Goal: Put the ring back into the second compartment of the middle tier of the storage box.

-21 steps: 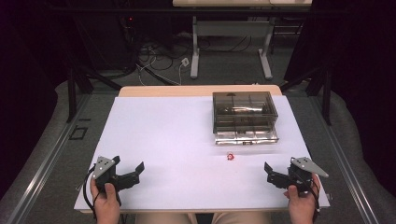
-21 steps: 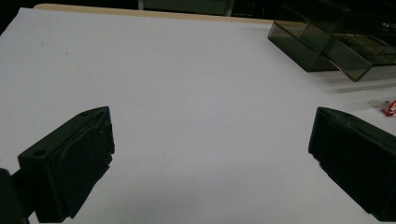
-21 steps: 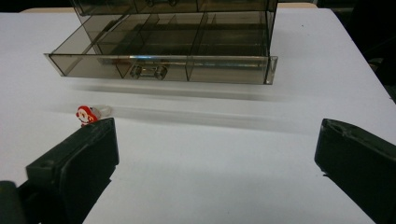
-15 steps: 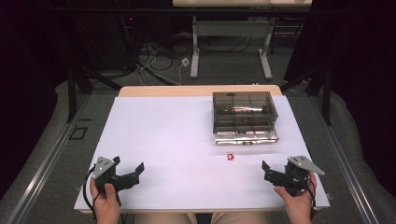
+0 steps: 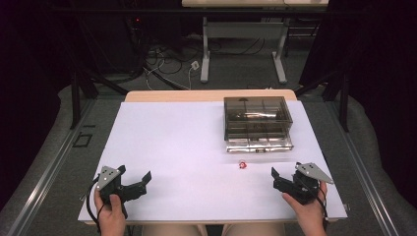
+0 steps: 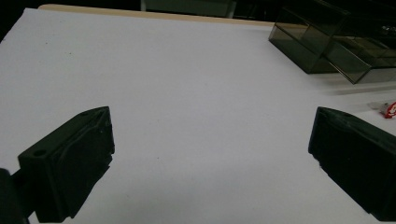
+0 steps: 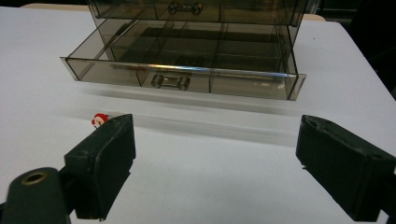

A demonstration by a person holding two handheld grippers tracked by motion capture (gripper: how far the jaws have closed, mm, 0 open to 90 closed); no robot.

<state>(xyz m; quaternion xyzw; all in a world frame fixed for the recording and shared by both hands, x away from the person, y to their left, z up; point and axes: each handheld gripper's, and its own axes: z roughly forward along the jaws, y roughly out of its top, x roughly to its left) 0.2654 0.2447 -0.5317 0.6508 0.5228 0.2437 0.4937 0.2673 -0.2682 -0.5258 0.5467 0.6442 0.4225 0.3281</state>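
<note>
A white counter (image 5: 196, 147) carries a smoky clear drawer box (image 5: 257, 118) toward its far right part. The box's bottom drawer (image 7: 182, 70) is pulled out toward the person, and its dividers and a small metal handle (image 7: 170, 81) show plainly in the right gripper view.

On the bare counter just in front of the open drawer lies a small red and white object (image 5: 242, 164), too small to make out in detail. It lies apart from the drawer and touches neither gripper.

The right gripper (image 5: 287, 183), held in the person's right hand (image 5: 307, 211) at the near right edge, has its jaws spread wide and holds nothing. The small object lies ahead of it and to its left; in the right gripper view the object (image 7: 99, 120) sits just beyond the tip of the left jaw.

The left gripper (image 5: 137, 184), held in the left hand (image 5: 112, 216) at the near left corner, is also spread wide and empty. It is well apart from the small object, which shows at the far right edge of its own view (image 6: 387, 109).
</note>
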